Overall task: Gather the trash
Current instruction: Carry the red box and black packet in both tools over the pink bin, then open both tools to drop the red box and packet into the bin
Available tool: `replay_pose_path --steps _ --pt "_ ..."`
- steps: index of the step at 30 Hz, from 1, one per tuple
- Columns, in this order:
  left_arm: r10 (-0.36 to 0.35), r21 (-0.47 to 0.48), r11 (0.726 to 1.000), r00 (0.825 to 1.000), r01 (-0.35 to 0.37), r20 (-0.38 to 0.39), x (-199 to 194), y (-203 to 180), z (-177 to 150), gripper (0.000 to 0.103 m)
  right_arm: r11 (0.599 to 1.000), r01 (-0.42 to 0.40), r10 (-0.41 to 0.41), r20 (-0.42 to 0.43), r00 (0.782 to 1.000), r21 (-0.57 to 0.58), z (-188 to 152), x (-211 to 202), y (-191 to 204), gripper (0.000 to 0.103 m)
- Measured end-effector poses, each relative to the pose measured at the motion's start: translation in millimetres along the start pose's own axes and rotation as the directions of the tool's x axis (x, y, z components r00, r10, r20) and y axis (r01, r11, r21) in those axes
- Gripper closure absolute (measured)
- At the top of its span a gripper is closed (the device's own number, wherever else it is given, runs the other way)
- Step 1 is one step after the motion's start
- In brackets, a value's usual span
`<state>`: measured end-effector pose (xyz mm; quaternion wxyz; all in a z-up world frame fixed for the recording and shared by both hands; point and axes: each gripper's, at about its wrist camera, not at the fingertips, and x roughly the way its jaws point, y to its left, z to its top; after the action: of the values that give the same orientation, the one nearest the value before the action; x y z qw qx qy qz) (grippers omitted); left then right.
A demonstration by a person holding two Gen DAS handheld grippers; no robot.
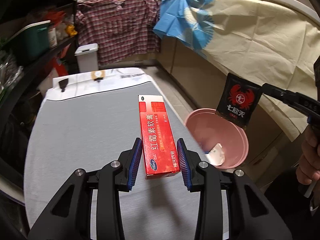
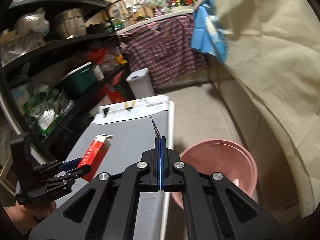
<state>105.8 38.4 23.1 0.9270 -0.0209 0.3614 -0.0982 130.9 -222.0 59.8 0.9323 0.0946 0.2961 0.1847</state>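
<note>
Two claws at the bench, each with a piece of trash.

Our left claw (image 1: 159, 156) has its pads on either side of a red carton (image 1: 157, 136), which lies on the grey bench (image 1: 80, 130); we cannot tell whether the pads press it. Our right claw (image 2: 160, 140) is clamped on a black packet (image 1: 238, 102), held above the near rim of the pink basin (image 1: 236, 146) beside the bench. A white scrap (image 1: 215, 156) lies inside the basin.
</note>
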Motion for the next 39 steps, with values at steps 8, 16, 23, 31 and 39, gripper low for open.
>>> replay_pose_path --steps 8,16,23,31,39 --pt "-0.049 0.024 0.998 0.999 0.049 -0.014 29 -42 14 0.067 0.993 0.084 -0.083 -0.016 0.996 0.081 -8 10 -49 0.103" --pt "-0.105 0.064 0.992 0.994 0.108 -0.042 62 -83 30 0.067 0.981 0.136 -0.132 -0.036 0.991 0.136 -11 25 -81 0.103" --pt "-0.137 0.104 0.984 0.988 0.143 -0.071 92 -111 36 0.067 0.972 0.178 -0.169 -0.069 0.983 0.154 -17 37 -98 0.103" --pt "-0.149 0.105 0.981 0.982 0.161 -0.115 126 -128 34 0.067 0.969 0.209 -0.198 -0.087 0.976 0.133 -16 47 -101 0.103" --pt "-0.152 0.099 0.981 0.977 0.168 -0.150 147 -133 32 0.067 0.964 0.239 -0.226 -0.111 0.968 0.117 -15 57 -100 0.102"
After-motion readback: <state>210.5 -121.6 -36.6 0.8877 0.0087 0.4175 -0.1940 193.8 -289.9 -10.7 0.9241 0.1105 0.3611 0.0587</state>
